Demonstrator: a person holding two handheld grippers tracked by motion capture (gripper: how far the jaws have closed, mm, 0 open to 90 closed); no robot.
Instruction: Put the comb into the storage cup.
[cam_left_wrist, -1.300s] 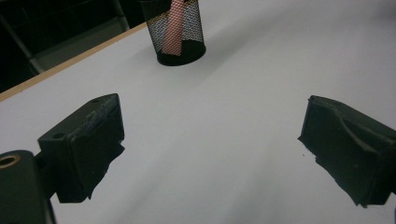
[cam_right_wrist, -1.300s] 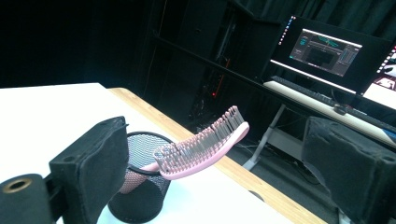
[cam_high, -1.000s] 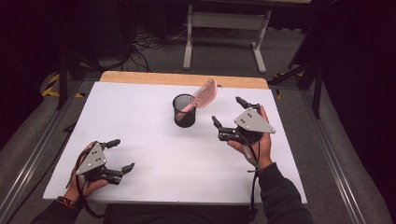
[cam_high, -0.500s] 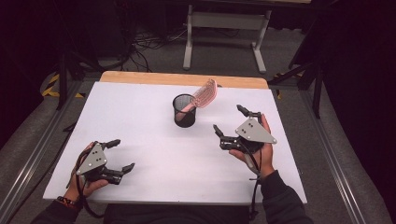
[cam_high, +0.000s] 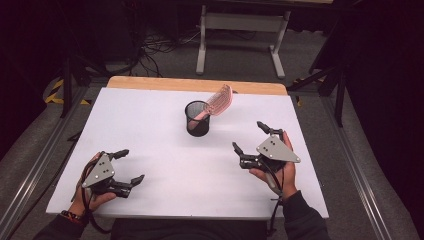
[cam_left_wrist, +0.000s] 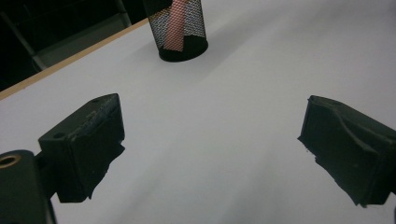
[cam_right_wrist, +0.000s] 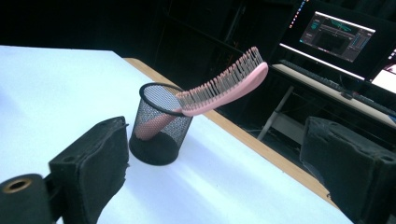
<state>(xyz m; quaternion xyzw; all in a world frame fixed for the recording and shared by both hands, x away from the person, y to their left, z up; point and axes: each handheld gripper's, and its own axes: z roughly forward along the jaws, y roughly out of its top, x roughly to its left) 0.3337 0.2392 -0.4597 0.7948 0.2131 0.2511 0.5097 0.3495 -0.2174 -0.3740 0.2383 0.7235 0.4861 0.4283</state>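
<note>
On the white table (cam_high: 150, 120), a pink brush (cam_high: 218, 103) leans handle-down in a mesh cup (cam_high: 198, 119), evidently stowed, while left gripper (cam_high: 125, 167) and right gripper (cam_high: 250, 137) hover wide open, empty.

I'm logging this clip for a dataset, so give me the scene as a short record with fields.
surface: white table
container: black mesh cup, upright
contents: pink hairbrush, handle down in the cup, head leaning over the rim
left gripper: open, holding nothing, low near the table's front edge
right gripper: open, holding nothing, apart from the cup
</note>
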